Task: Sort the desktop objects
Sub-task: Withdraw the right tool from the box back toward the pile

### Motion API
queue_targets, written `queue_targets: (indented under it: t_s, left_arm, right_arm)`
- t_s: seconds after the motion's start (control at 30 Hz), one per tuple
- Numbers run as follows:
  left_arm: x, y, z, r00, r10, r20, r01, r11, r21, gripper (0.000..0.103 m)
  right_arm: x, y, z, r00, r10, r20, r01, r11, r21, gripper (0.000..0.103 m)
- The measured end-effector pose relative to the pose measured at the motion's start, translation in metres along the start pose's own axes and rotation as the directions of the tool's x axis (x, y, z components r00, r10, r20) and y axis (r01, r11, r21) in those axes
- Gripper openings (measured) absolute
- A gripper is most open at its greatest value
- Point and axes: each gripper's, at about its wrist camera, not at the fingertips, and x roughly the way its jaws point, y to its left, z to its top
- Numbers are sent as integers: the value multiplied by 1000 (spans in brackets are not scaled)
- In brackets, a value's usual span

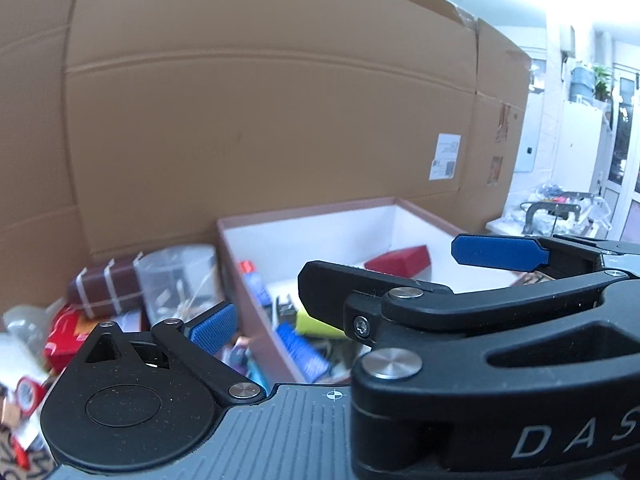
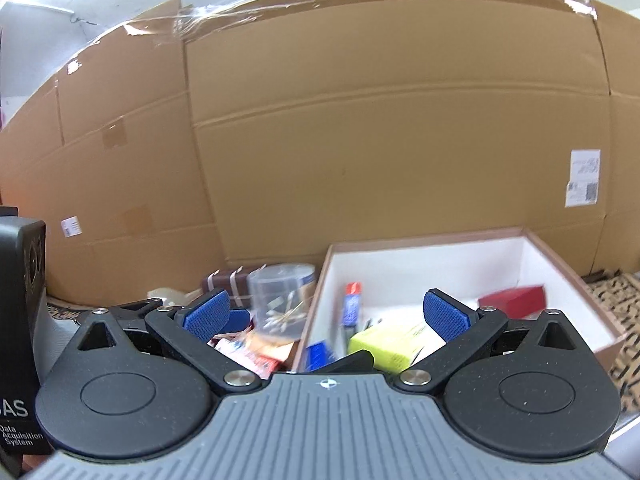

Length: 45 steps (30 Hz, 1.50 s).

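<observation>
A pink-rimmed box with white walls (image 2: 440, 258) stands on the desk and holds a red box (image 2: 514, 300), a yellow-green box (image 2: 388, 344), a blue packet (image 2: 318, 356) and a blue tube (image 2: 351, 308). It also shows in the left wrist view (image 1: 320, 236). Left of it lie a clear plastic jar (image 2: 280, 296), a brown strapped box (image 2: 224, 282) and red packets (image 1: 64, 336). My right gripper (image 2: 326, 314) is open and empty above the box's near edge. My left gripper (image 1: 260, 312) is open; the right gripper's body (image 1: 480, 320) covers its right finger.
A tall cardboard wall (image 2: 360, 140) stands behind everything. A black device marked "Data Acquisition System" (image 2: 20, 320) is at the far left of the right wrist view. A patterned cloth (image 2: 616, 292) covers the desk right of the box. Room clutter (image 1: 560, 208) shows at the far right.
</observation>
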Motion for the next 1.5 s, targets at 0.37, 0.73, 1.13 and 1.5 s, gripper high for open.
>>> queue_targets:
  t_s: [0.37,0.73,1.13,1.5]
  left_arm:
    - [-56,34,-48,995,102,-15,-103,994,-44,103]
    - [-83,76,-93,989,143,-45,-148,982,-120,103]
    - [-57,127,-114,968,219,-119,-240,948,-209,103]
    - [-17,144,-119,973,173,-152,-206,950,-236,102]
  right_arm:
    - [-12,60,-39,991,115,-64,-115,993,16,103]
    - [-8,106,-74,984,150,-99,-155,987,-35,103]
    - [22,101,-83,989,79,-122,-87,994,-61,102]
    - [67,91,-88,975,107,-194,-113,993,-18,101]
